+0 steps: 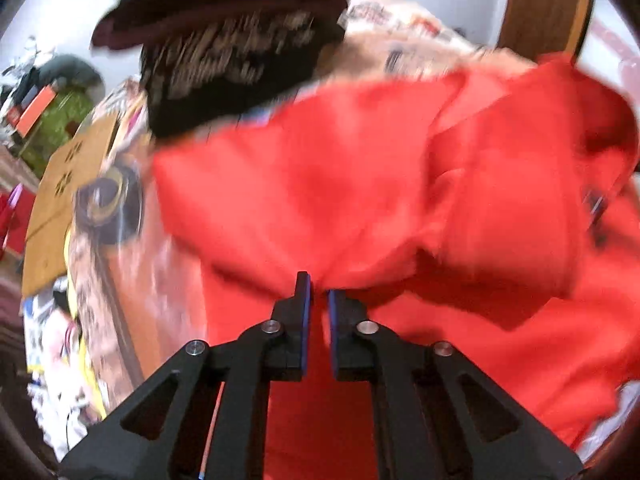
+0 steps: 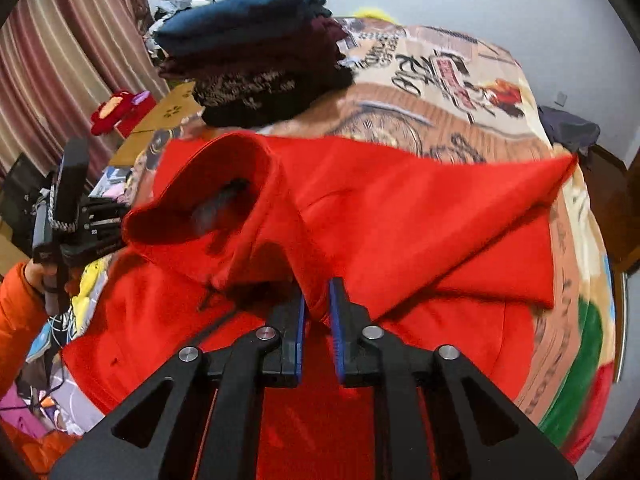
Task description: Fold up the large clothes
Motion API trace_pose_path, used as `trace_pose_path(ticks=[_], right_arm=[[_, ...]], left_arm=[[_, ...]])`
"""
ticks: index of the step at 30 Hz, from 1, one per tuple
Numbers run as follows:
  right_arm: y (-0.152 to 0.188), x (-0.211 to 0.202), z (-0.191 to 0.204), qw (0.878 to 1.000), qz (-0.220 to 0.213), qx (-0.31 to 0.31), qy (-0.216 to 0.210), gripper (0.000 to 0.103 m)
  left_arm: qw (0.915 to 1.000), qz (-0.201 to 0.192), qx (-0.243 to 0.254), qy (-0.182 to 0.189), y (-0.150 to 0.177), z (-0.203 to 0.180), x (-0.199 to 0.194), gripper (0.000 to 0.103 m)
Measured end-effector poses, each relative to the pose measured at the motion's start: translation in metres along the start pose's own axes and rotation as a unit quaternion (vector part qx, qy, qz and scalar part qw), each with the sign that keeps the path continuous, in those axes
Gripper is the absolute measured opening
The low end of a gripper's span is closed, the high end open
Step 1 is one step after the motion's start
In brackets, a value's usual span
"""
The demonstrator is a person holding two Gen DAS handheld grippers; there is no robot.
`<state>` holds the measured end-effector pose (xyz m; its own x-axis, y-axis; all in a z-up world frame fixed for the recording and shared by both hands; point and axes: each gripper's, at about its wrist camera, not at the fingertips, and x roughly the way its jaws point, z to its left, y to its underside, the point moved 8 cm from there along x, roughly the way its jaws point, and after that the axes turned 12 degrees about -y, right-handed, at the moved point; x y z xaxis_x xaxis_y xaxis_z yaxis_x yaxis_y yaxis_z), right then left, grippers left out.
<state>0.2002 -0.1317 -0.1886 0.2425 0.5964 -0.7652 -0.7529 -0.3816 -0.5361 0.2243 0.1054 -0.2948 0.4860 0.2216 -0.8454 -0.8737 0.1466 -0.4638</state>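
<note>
garment: red top [image 2: 400, 208], big, spread over the bed [image 2: 460, 92], front part lifted and doubled back on itself
where: centre of bed, just in front of the pile [image 2: 256, 68]; lower layer flat on the cover, upper layer raised in a loose fold
step: mid-fold, looks like a lifted edge being carried over the body; roughly halfway on this piece, my guess
left gripper [image 1: 319, 294]: jaws nearly closed, narrow gap, red cloth bunched between the blue pads [image 1: 307, 300]; reads as pinching the top
right gripper [image 2: 319, 296]: same, jaws close together with a ridge of red cloth squeezed between them; grasping the top
why held so: both pinch one edge, well apart, so the cloth stays stretched between them and folds straight, not in a heap
sleeve/opening: round red opening [image 2: 224, 200] sagging at left of right view, dark thing inside, too blurred to name
corner: far right corner [image 2: 560, 168] of the upper layer sticks up in a point, not yet laid down
pile: folded dark clothes stacked at far end of bed, likely finished pieces kept clear of the work area
hand [image 2: 38, 276]: person's left hand, orange sleeve, grips the left tool handle, seen from right view
blur: left view smeared, so motion is on; details there unreliable
risk: thick bunch in the jaws may slip; sagging opening could crease the fold
next: likely lay the edge down flat, then release
</note>
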Motion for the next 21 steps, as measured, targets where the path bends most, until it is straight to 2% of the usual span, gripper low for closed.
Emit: trace_pose_path(ticks=[5, 7, 9, 11, 14, 17, 21], right_arm=[[0.016, -0.013, -0.013, 1.0, 0.005, 0.025, 0.006, 0.016], [0.017, -0.028, -0.015, 0.999, -0.007, 0.032, 0.012, 0.016], [0.014, -0.043, -0.021, 0.999, -0.024, 0.042, 0.018, 0.02], [0.008, -0.058, -0.031, 0.997, -0.046, 0.056, 0.031, 0.037], [-0.004, -0.076, -0.047, 0.992, -0.086, 0.08, 0.047, 0.05], [-0.016, -0.085, -0.068, 0.986, -0.105, 0.122, 0.052, 0.058], [-0.024, -0.082, -0.092, 0.977, -0.119, 0.174, 0.042, 0.066]], left_arm=[[0.9981, 0.04, -0.045, -0.01, 0.035, 0.026, 0.014, 0.01], [0.9957, 0.044, -0.081, -0.011, 0.038, 0.048, 0.014, 0.018], [0.9919, 0.038, -0.12, -0.017, 0.036, 0.071, 0.009, 0.048], [0.9864, 0.023, -0.161, -0.027, 0.029, 0.095, 0.004, 0.062], [0.9784, 0.013, -0.205, -0.025, 0.014, 0.12, -0.001, 0.067], [0.9665, 0.012, -0.256, 0.012, 0.0, 0.132, 0.003, 0.077], [0.9405, 0.034, -0.322, 0.102, -0.012, 0.127, 0.024, 0.078]])
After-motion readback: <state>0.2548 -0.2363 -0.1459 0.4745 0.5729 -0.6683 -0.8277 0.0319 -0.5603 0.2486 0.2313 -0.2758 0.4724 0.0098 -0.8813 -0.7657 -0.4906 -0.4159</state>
